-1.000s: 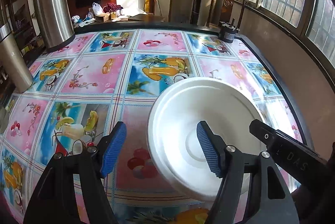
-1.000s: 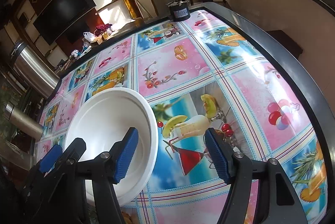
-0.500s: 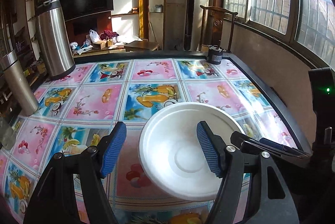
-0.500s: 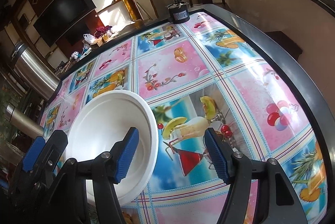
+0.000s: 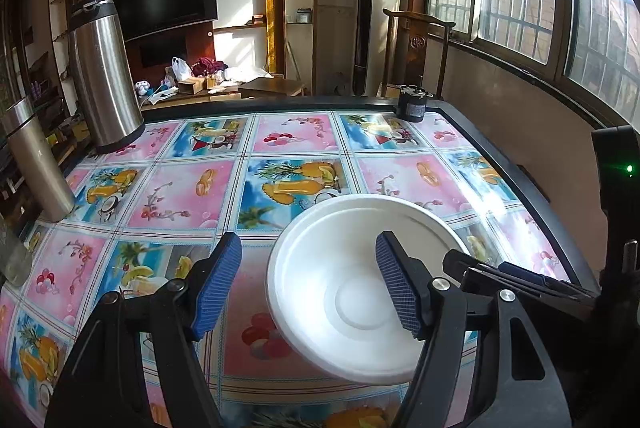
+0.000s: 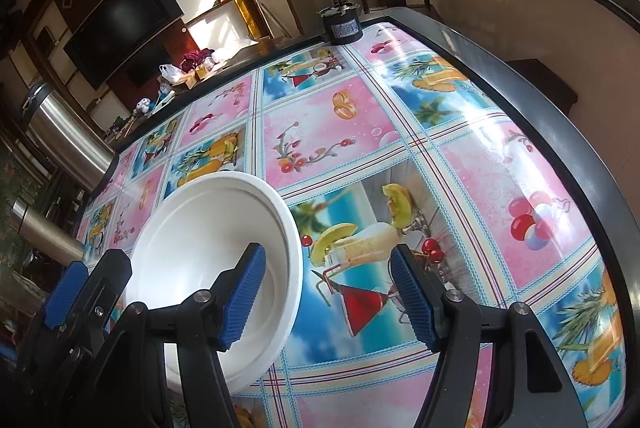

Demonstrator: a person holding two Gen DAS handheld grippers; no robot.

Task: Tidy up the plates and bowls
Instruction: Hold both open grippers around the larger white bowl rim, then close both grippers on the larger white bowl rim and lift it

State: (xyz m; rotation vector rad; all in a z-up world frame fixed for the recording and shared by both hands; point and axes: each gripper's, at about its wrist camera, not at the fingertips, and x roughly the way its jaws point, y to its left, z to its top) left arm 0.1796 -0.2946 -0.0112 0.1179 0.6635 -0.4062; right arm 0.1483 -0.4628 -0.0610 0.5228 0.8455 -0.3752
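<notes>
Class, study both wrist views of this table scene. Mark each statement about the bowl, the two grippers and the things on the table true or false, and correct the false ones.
1. A white bowl sits upright on the patterned tablecloth. True.
2. The left gripper is clamped shut on the bowl. False: its jaws stand wide open, holding nothing.
3. The right gripper is open, with the bowl's rim between its fingers. True.
4. Two steel flasks stand by the table's left edge. True.
5. The bowl holds food. False: it is empty.
6. The small black cylinder stands beside the bowl. False: it is at the far edge.
</notes>
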